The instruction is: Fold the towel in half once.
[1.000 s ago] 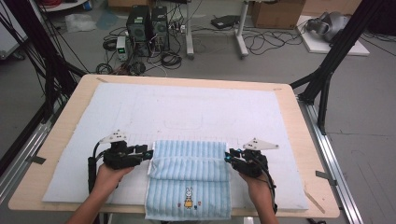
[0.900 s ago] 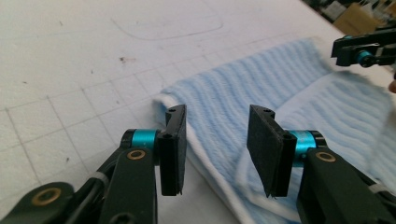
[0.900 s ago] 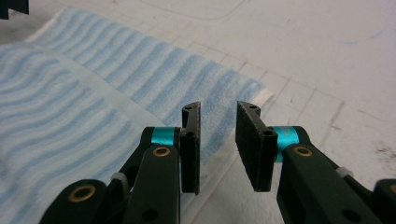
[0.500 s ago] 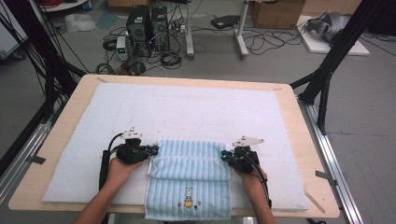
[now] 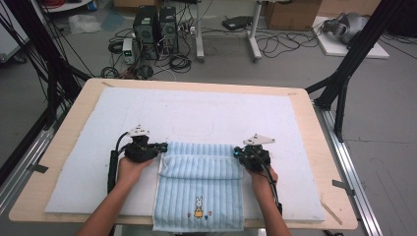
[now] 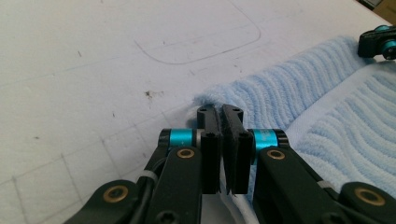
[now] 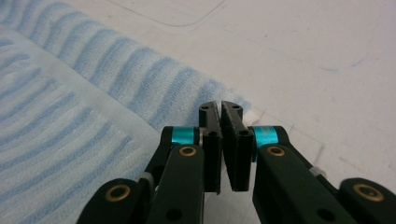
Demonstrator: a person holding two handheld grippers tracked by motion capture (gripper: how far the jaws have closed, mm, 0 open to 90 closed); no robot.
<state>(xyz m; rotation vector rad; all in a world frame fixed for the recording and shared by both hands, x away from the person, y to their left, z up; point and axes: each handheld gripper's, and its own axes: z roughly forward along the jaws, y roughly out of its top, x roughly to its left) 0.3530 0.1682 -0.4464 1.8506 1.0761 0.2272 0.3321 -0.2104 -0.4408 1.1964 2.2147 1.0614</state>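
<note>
You have both claws clenched on the blue towel [image 5: 199, 189]: left claw [image 5: 161, 146] and right claw [image 5: 238, 153] pinching its far corners.

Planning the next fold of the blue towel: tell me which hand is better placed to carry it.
Neither alone, probably. The left gripper and right gripper each sit at a far corner of the towel, jaws shut at its edge. If one must lead, the left.

high view looks down over the table [image 5: 314, 147]; both gripper views sit close, sharing the blue towel's [image 5: 199, 196] far corners.
</note>
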